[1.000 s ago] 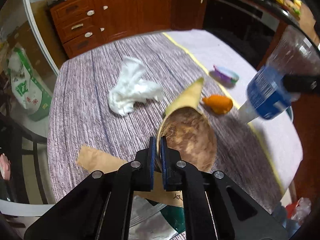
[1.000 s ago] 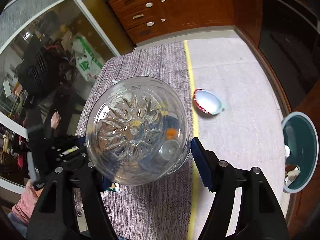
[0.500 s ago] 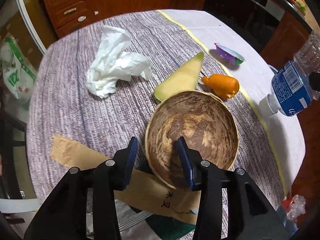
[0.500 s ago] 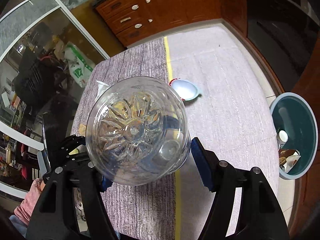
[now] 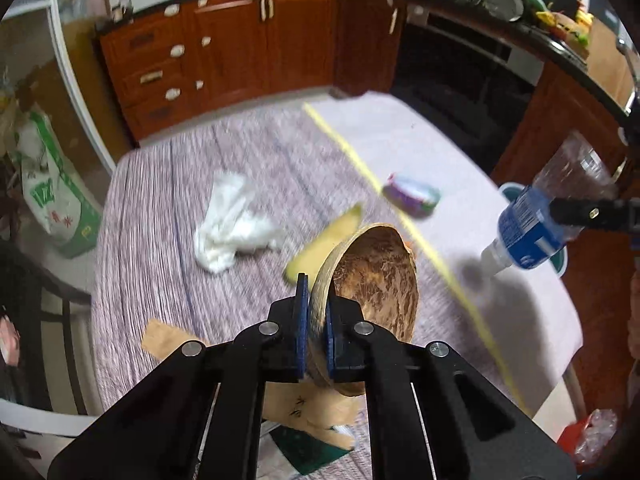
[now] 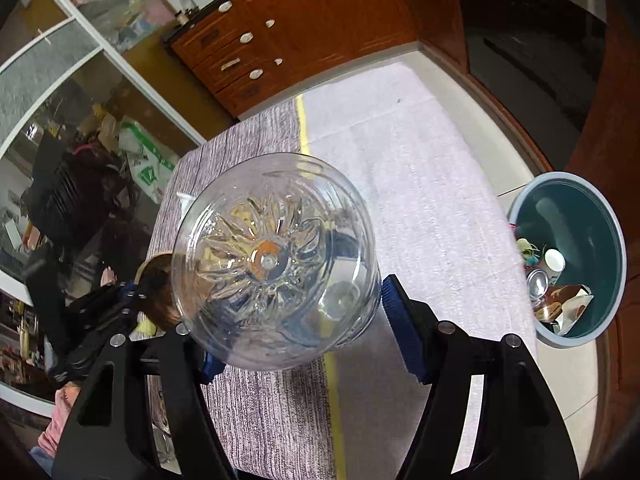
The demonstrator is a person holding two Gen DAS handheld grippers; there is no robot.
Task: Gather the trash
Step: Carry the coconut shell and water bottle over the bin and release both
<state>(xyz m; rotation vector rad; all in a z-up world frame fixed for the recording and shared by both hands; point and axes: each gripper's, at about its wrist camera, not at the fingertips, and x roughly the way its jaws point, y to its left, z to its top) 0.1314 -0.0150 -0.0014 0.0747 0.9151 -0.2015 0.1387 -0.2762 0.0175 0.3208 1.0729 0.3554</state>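
My left gripper [image 5: 316,280] is shut on the rim of a brown coconut shell half [image 5: 376,272], which hangs tilted on edge above the striped tablecloth. The shell [image 6: 156,280] also shows at the left of the right wrist view. My right gripper [image 6: 296,320] is shut on a clear plastic bottle [image 6: 272,260], bottom toward the camera. In the left wrist view that bottle [image 5: 532,232], with its blue label, points cap-down past the table's right side. A teal bin [image 6: 616,240] with trash inside stands on the floor to the right.
On the table lie a crumpled white tissue [image 5: 232,228], a yellow melon rind [image 5: 324,240], a purple cup [image 5: 412,196] and brown paper [image 5: 168,340] near the front edge. Wooden cabinets [image 5: 240,52] line the back. A green-and-white bag [image 5: 52,204] stands left.
My left gripper opened over the shell's rim, then shut on it and raised it onto its edge. My right gripper carried the bottle sideways toward the bin, which shows larger now.
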